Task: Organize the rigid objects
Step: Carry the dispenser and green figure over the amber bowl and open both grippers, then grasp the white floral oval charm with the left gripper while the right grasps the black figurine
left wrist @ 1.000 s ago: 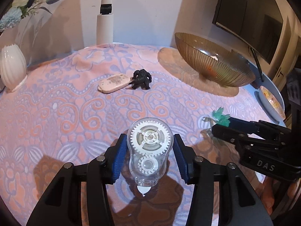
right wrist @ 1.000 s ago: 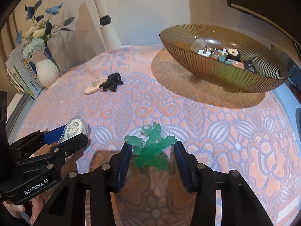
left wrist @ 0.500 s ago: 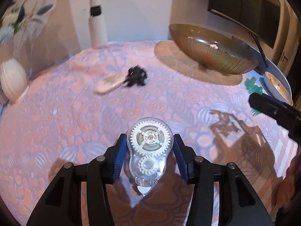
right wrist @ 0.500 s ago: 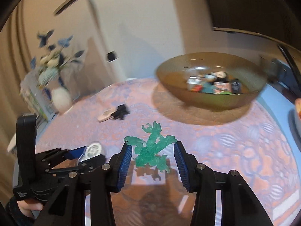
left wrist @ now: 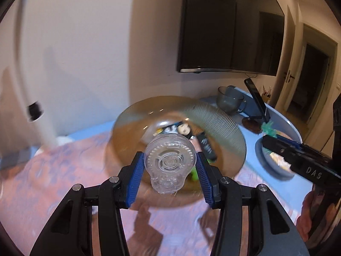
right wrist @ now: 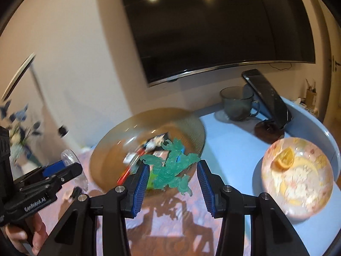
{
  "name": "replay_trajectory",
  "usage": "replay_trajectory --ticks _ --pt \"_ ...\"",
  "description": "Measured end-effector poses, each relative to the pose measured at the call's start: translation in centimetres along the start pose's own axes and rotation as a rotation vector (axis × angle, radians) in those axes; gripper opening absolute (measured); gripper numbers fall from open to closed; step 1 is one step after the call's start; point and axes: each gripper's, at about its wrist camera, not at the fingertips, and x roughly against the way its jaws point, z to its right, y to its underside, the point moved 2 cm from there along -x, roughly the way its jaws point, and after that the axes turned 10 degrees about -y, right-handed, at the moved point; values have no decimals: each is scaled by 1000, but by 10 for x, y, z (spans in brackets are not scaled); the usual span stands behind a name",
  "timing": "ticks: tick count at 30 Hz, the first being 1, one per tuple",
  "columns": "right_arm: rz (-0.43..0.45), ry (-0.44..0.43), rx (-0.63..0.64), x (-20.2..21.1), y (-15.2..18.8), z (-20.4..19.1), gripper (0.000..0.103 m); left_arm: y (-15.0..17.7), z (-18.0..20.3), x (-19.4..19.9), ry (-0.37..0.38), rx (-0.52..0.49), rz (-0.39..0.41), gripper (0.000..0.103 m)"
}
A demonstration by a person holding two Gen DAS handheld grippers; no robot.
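The left gripper (left wrist: 169, 166) clamps a clear correction tape dispenser (left wrist: 169, 162) and the right gripper (right wrist: 172, 176) clamps a green figurine (right wrist: 170, 166), both raised in front of the amber glass bowl (right wrist: 192, 128). The bowl already holds small items, blurred. Only the right wrist view shows fully the flowered plate (right wrist: 298, 177) with an orange slice (right wrist: 284, 160); a grey mug (right wrist: 235, 102) stands behind.

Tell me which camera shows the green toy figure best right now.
The right wrist view: the green toy figure sits centred between the right hand-held gripper pads, whole body visible. The left wrist view shows only its tip beyond that gripper's dark finger.
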Motion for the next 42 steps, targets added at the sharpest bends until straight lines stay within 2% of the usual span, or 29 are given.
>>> replay_trajectory --ticks 4,5,6,7,9,12,15,21,24,26,28,31,32,33,35,37,42 --pt "-57 0 13 -30 -18 2 45 -9 10 -26 7 23 -36 47" --pt "-71 2 16 -35 -19 2 47 -11 12 -31 2 18 -47 50" --pt "-82 16 18 -40 -19 3 51 -11 12 -34 -8 11 -52 60" --pt "-83 42 15 -42 -17 5 60 -10 11 -33 -31 5 -44 70" --pt "-83 55 0 -39 -9 8 63 -6 5 -26 -58 7 -21 72" --pt "-88 35 -2 -30 12 4 63 7 -14 -11 -69 25 -29 72" --pt "-112 27 40 -20 31 -13 63 31 -42 10 -126 68 -36 72" --pt "-178 -121 156 -9 61 -80 63 91 -107 53 -220 246 -85 72" --pt "-220 -179 224 -16 86 -115 68 124 -142 72 -282 333 -118 72" --pt "-265 -210 267 -24 108 -136 74 141 -158 78 -329 365 -139 72" --pt "-316 -236 313 -35 132 -155 74 160 -174 81 -385 388 -159 72" --pt "-358 -219 380 -49 160 -170 74 180 -185 79 -455 378 -176 72" --pt "-377 -197 407 -54 167 -173 74 185 -188 77 -446 395 -199 72" --pt "-390 -176 430 -56 170 -177 74 187 -191 75 -402 422 -209 72" --pt "-377 -177 451 -56 170 -181 78 186 -192 72 -380 436 -208 79" --pt "-398 -167 442 -60 172 -178 82 186 -187 69 -382 420 -225 81" --pt "-457 -155 400 -71 171 -171 83 186 -177 64 -406 367 -243 84"
